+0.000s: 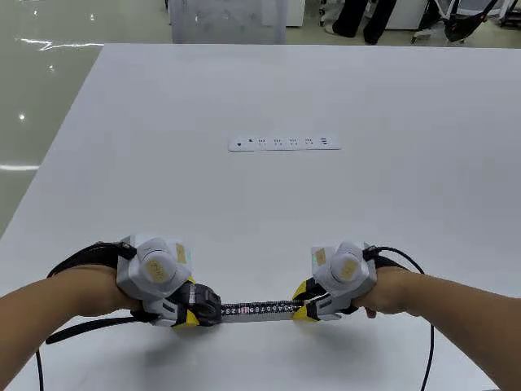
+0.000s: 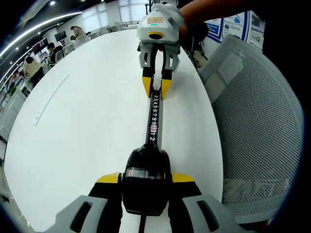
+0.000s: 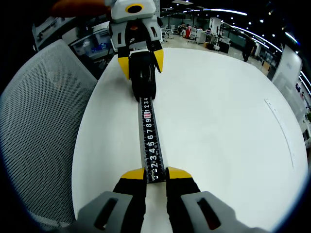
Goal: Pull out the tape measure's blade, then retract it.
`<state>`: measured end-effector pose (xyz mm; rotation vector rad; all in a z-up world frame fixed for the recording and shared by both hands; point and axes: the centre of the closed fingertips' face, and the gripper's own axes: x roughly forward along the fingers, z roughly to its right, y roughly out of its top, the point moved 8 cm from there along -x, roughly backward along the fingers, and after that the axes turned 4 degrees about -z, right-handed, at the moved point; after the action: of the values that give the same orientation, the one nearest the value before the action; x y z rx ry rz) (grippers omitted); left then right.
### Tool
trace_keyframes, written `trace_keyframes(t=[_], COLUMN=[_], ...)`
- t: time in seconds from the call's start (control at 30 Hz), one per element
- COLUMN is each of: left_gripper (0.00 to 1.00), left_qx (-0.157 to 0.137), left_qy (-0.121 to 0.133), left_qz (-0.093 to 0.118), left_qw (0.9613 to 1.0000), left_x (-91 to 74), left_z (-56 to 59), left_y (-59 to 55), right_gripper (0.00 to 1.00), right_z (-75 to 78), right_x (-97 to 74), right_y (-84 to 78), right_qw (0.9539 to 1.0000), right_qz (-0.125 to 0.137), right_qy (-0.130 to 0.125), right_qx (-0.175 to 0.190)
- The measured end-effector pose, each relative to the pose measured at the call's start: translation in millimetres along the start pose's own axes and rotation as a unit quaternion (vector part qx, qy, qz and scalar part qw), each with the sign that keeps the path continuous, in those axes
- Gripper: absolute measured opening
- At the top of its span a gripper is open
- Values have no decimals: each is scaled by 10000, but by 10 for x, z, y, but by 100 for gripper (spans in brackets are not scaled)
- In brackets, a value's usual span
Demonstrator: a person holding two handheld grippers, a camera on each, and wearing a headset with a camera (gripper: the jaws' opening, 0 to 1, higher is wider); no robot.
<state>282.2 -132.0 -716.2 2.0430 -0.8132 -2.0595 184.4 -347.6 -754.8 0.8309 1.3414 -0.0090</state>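
Note:
A black tape measure case (image 1: 205,304) (image 2: 146,177) (image 3: 144,73) sits near the front edge of the white table, clamped between the yellow-tipped fingers of my left gripper (image 1: 189,307) (image 2: 146,179). Its white blade (image 1: 260,309) (image 2: 153,114) (image 3: 149,141) with black numerals runs out a short way across the table to my right gripper (image 1: 305,300) (image 3: 155,174), which is shut on the blade's end. In the left gripper view the right gripper (image 2: 156,87) faces me at the far end of the blade; in the right gripper view the left gripper (image 3: 141,60) faces me.
A flat white ruler-like strip (image 1: 284,142) (image 2: 48,99) (image 3: 281,124) lies on the table (image 1: 326,204) further out. A grey mesh chair (image 2: 257,126) (image 3: 39,131) stands beside the table's near edge. Cables trail from both grippers. People and desks are in the background.

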Motion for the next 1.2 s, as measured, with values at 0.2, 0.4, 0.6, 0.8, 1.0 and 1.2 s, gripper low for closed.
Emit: trace_keyframes(t=[0.2, 0.4, 0.6, 0.8, 1.0, 1.2], left_gripper=[33, 33, 33, 33, 33, 33], left_qx=[20, 14, 10, 15, 16, -1], left_qy=[-2, 3, 8, 9, 4, -4], left_qz=[6, 10, 3, -1, -2, -13], left_qw=[10000, 10000, 10000, 10000, 10000, 10000], left_x=[0, 1, 5, 5, 3, 3], left_z=[2, 9, 12, 9, 5, -1], left_y=[5, 8, 7, 3, 2, 2], right_gripper=[13, 13, 13, 13, 13, 13], right_z=[3, 3, 11, 28, 39, 54], right_x=[-34, -63, -95, -117, -148, -185], right_y=[-38, -81, -134, -176, -218, -265], right_qw=[10000, 10000, 10000, 10000, 9999, 9999], right_qz=[-21, -43, -64, -53, -60, -93], right_qy=[-17, -34, -53, -47, -34, -30], right_qx=[17, 43, -16, 53, 76, 65])
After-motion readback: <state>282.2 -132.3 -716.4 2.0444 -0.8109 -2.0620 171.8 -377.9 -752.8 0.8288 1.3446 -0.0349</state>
